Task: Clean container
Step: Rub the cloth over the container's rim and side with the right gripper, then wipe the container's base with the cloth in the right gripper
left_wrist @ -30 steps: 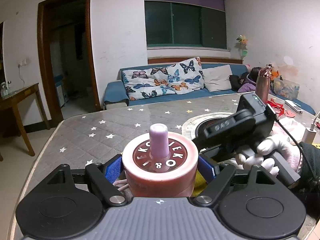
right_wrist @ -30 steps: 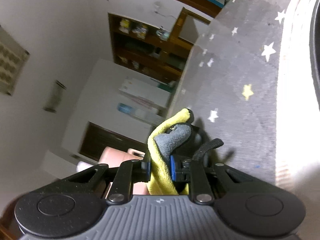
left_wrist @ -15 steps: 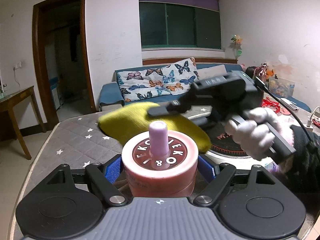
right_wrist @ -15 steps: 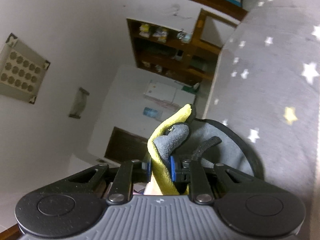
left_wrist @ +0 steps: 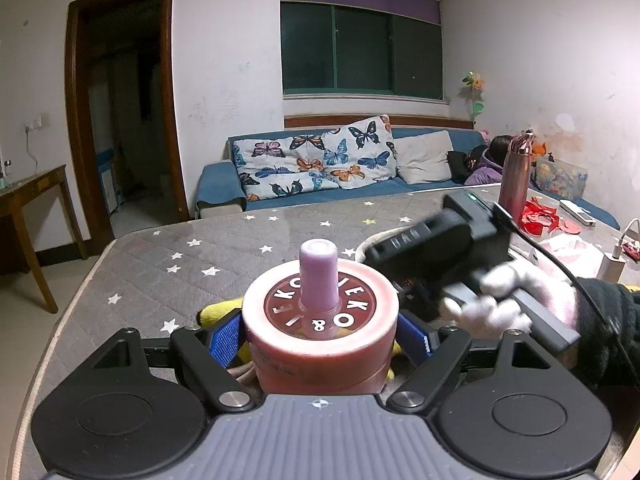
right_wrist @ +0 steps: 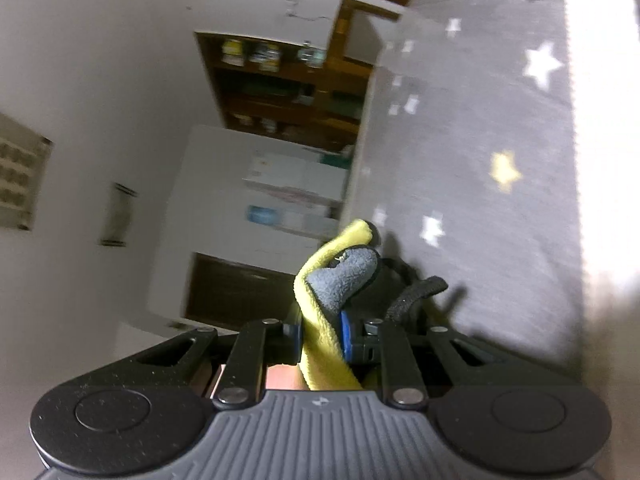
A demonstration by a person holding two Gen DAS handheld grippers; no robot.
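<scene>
Pink container (left_wrist: 320,344): smooth, glossy plastic. Yellow-and-grey cloth (right_wrist: 332,292): soft, napped microfibre. Bench cover (left_wrist: 224,256): quilted matt fabric. Right hand's glove (left_wrist: 516,300): white knit.

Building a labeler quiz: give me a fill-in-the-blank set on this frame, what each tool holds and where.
1. The left tool is shut on a pink ____ with a lilac knob on its lid.
2. The right tool grips a cloth that is grey and ____.
3. The tablecloth is grey with a pattern of ____.
4. A gloved hand holds the right tool to the ____ of the container.

Missing words: container; yellow; stars; right
</scene>
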